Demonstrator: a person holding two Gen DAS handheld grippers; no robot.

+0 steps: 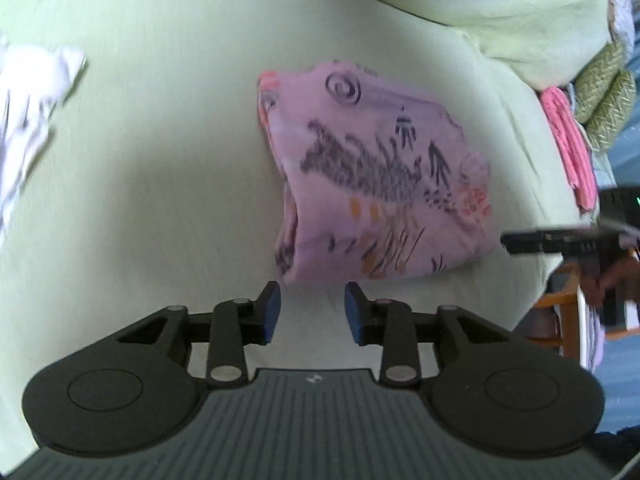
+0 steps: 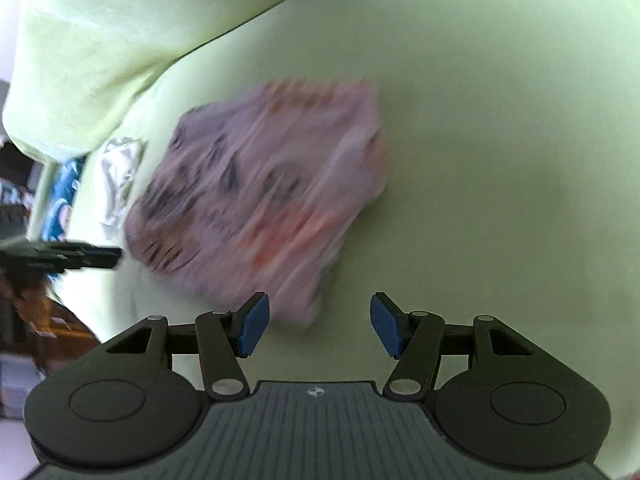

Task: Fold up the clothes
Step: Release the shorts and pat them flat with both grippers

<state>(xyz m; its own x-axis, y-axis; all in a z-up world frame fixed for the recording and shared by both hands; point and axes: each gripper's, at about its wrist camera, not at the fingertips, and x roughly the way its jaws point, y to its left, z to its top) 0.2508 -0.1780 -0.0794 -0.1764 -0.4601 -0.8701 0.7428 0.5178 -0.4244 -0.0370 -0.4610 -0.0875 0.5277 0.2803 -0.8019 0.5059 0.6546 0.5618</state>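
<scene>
A folded pink garment (image 1: pixel 372 176) with dark and orange prints lies on the pale green bed sheet (image 1: pixel 160 180). My left gripper (image 1: pixel 313 312) is open and empty, its blue pads just short of the garment's near edge. In the right wrist view the same garment (image 2: pixel 260 192) is blurred. My right gripper (image 2: pixel 318 326) is open and empty, just before the garment's near corner. Each gripper shows at the side of the other's view, the right one (image 1: pixel 560 242) and the left one (image 2: pixel 64 258).
A white crumpled cloth (image 1: pixel 32 108) lies at the left of the bed. A green pillow (image 1: pixel 520 20) lies at the back right, with a pink cloth (image 1: pixel 570 148) and a woven basket (image 1: pixel 604 96) beyond the bed edge. A white garment (image 2: pixel 118 176) lies left of the pink one.
</scene>
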